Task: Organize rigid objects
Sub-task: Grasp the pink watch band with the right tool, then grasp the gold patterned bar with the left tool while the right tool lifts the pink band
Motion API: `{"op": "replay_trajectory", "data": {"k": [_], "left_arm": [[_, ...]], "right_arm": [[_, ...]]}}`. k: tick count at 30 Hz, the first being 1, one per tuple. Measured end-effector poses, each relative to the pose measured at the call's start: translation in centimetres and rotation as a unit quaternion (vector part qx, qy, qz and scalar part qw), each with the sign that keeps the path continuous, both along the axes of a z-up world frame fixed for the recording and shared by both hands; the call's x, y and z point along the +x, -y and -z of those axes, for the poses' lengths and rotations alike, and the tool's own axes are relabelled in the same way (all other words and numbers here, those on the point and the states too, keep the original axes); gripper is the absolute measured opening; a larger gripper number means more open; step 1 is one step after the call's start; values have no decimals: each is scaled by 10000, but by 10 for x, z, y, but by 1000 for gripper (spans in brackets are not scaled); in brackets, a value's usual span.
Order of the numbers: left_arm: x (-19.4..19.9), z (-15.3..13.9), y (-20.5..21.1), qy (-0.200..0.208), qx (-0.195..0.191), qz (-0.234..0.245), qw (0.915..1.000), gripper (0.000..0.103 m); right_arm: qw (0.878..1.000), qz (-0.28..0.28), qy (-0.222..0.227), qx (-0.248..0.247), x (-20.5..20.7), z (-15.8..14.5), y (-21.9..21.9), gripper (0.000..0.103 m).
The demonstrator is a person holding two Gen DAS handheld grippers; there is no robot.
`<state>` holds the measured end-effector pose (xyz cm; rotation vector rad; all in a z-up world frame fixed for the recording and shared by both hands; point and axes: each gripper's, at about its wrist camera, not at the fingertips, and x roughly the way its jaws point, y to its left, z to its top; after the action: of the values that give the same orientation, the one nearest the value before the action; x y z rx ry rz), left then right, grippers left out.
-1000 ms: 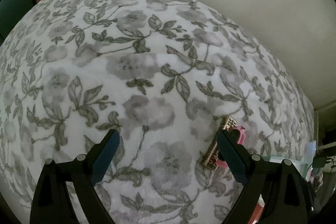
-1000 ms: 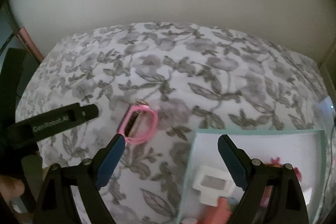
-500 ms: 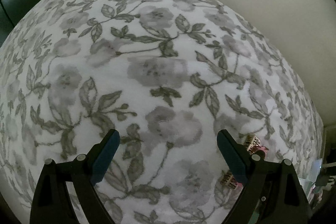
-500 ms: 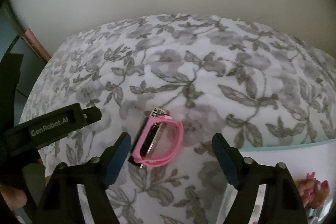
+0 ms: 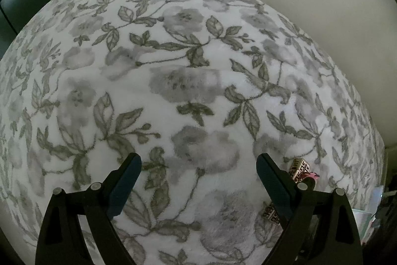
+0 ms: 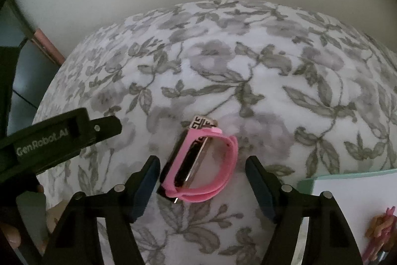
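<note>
Two fingers of your right gripper already straddle the pink band and the patterned metal clip it is looped around, so the step in hand looks like the pickup, and what matters is how you close. From the right wrist view the bundle lies on the floral blanket slanted from about 7 o'clock to 1 o'clock, with the clip's fretwork end poking out toward 12 o'clock. Your left finger sits just beside the dark edge of the clip, while the right finger stands apart from the soft loop, so I would shift slightly toward 3 o'clock to centre the bundle before squeezing. Close on the rigid clip, not the band alone; the band will likely flex and let the clip swing. Press down lightly only, since the plush cloth will probably give way under it. The mint-rimmed tray at 4 o'clock, with a pink item already inside, is probably where it goes. The right gripper is spread wide, holding nothing; whether the left finger is touching the clip I cannot tell. Your left gripper is likewise spread wide and empty over bare blanket, with the clip peeking out behind its right finger near 4 o'clock.
</note>
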<state>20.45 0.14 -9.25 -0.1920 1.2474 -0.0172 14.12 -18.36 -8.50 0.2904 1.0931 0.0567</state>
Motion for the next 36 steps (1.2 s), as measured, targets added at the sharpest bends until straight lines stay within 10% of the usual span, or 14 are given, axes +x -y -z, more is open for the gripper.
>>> {"op": "replay_trajectory", "data": {"k": [36], "left_arm": [[-1,-1,22,-188,-93,454,9987,94]], "right_arm": [[9955,757,224,514,-9,-24,49,58]]}}
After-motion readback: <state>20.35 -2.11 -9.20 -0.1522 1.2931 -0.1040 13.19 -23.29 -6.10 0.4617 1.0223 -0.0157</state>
